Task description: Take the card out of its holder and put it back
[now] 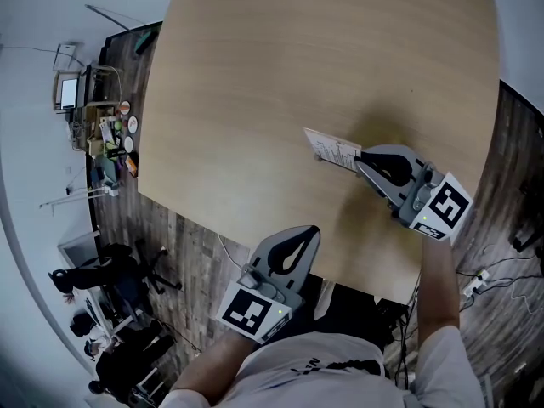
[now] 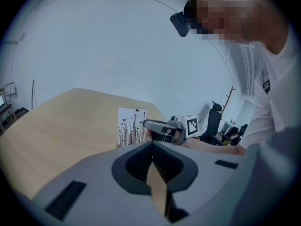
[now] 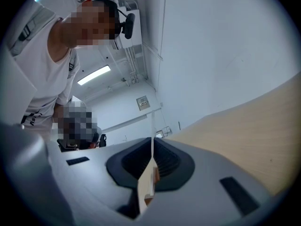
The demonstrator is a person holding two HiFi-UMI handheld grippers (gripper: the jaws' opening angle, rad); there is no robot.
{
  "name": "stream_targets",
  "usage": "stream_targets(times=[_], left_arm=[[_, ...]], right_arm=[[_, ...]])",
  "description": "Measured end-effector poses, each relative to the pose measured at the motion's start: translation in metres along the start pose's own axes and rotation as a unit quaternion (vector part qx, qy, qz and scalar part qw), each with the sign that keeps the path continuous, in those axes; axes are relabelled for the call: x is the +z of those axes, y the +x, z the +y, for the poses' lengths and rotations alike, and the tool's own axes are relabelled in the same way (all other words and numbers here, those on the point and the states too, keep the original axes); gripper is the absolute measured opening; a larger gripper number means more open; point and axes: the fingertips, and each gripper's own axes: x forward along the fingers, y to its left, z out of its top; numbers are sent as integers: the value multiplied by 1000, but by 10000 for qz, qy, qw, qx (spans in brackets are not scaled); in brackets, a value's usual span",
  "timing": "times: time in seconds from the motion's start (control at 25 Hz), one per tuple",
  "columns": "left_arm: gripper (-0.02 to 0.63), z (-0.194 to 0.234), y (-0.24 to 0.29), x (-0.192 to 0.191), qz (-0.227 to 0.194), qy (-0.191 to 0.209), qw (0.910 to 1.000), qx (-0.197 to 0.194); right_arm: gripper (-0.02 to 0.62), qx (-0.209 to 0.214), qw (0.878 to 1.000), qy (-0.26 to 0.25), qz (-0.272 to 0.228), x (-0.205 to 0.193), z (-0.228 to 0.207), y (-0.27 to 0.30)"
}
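Observation:
A white card printed with thin black stems and butterflies is over the right part of the wooden table. My right gripper is shut on its near edge. In the left gripper view the card stands upright, with the right gripper pinching its side. The right gripper view shows the card edge-on between the jaws. I cannot make out a holder clearly; a small dark bit shows at the card's lower corner. My left gripper hovers at the table's near edge, jaws together on nothing.
The table's near edge runs diagonally below the left gripper. Beyond it lies dark wood floor with office chairs, a cluttered shelf at the left, and cables at the right.

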Motion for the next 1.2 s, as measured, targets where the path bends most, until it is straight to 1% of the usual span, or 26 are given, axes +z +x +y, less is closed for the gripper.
stream_targets(times=[0.12, 0.2, 0.44, 0.6, 0.68, 0.76, 0.88, 1.04, 1.2], left_arm=[[12, -2, 1, -3, 32, 16, 10000, -28], [12, 1, 0, -4, 40, 21, 10000, -37], [12, 7, -1, -3, -10, 11, 10000, -50], [12, 5, 2, 8, -171, 47, 9998, -106], [12, 4, 2, 8, -156, 57, 9998, -133], [12, 2, 1, 11, -236, 66, 9996, -172], [12, -1, 8, 22, -437, 88, 9986, -269], [12, 3, 12, 28, -597, 92, 9976, -337], [12, 0, 12, 23, -473, 78, 9983, -344]], right_arm=[[25, 15, 10000, 41, -86, 0, 0, -1], [25, -14, 10000, -53, -53, 0, 2, -1], [26, -183, 9983, -419, 350, 3, 3, -2], [26, -296, 9973, -417, 518, 3, 3, -1], [26, -344, 9969, -424, 564, 3, 5, -2], [25, -360, 9965, -476, 588, 3, 7, -3], [25, -266, 9980, -337, 462, 3, 7, -4], [25, -173, 9998, -41, 46, 7, 2, -3], [24, -107, 9999, -18, -134, 6, 2, -5]])
